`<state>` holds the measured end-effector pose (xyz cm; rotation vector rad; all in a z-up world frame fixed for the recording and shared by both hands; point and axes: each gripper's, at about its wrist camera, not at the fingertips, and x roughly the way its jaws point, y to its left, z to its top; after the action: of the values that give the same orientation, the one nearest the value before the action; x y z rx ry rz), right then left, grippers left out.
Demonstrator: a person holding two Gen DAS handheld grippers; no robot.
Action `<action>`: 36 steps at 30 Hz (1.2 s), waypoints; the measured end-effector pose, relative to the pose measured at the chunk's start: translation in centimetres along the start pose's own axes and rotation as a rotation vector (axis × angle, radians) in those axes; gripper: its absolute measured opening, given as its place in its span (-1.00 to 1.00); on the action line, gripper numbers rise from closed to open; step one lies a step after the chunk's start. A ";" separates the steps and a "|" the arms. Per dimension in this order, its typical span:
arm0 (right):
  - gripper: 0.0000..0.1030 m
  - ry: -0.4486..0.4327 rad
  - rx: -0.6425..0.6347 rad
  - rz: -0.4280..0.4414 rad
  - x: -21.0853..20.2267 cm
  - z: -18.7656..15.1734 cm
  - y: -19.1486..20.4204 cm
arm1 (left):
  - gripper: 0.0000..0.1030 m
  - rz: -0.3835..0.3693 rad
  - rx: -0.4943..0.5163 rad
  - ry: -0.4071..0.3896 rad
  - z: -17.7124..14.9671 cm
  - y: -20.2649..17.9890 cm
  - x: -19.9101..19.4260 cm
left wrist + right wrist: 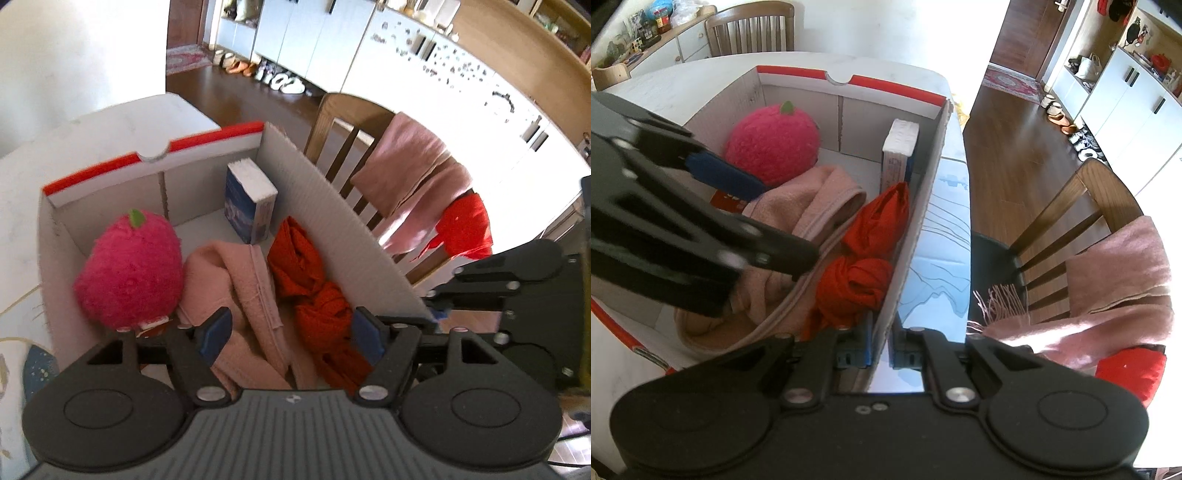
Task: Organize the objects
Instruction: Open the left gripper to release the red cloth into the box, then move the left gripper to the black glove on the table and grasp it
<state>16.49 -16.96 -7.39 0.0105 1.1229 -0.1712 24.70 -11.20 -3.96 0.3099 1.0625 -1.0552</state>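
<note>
Right now the left gripper [291, 332] hangs spread above the box's [314, 192] pink cloth [236, 280]; the right gripper [881, 345] pinches the box's wall.

Ahead of the black left gripper [291, 334]: pink plush toy [129, 269], pale pink towel [240, 295], red cloth [314, 291], blue-covered book [247, 201], white red-edged box [332, 206].

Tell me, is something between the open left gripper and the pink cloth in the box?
Nothing visible. The left gripper hangs open directly over the pink cloth, its jaws clear of it. The red cloth lies beside it, the plush strawberry on the other side.
</note>
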 end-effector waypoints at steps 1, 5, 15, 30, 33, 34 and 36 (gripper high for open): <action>-0.87 0.001 0.000 -0.001 0.0 0.0 0.0 | 0.38 0.003 0.001 -0.007 -0.1 0.1 -0.4; -0.87 0.003 0.000 -0.004 0.0 0.1 0.0 | 0.38 0.016 -0.016 -0.042 -0.4 0.6 -2.8; -0.87 0.008 0.000 -0.009 0.0 0.1 0.1 | 0.38 0.075 -0.099 -0.100 -2.5 3.6 -8.6; -0.87 0.018 0.003 -0.021 0.2 0.2 0.2 | 0.60 0.245 -0.332 -0.172 -10.2 12.5 -16.6; -0.87 0.020 0.006 -0.023 0.3 0.3 0.1 | 0.60 0.278 -0.373 -0.173 -11.8 14.0 -17.5; -0.87 0.021 0.007 -0.023 0.3 0.3 0.1 | 0.61 0.292 -0.388 -0.168 -12.4 14.5 -17.7; -0.87 0.022 0.009 -0.024 0.3 0.3 0.1 | 0.66 0.307 -0.405 -0.159 -13.5 15.2 -17.9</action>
<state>16.90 -16.94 -7.57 0.0072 1.1447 -0.1977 28.24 15.35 0.20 0.0554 1.0201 -0.5633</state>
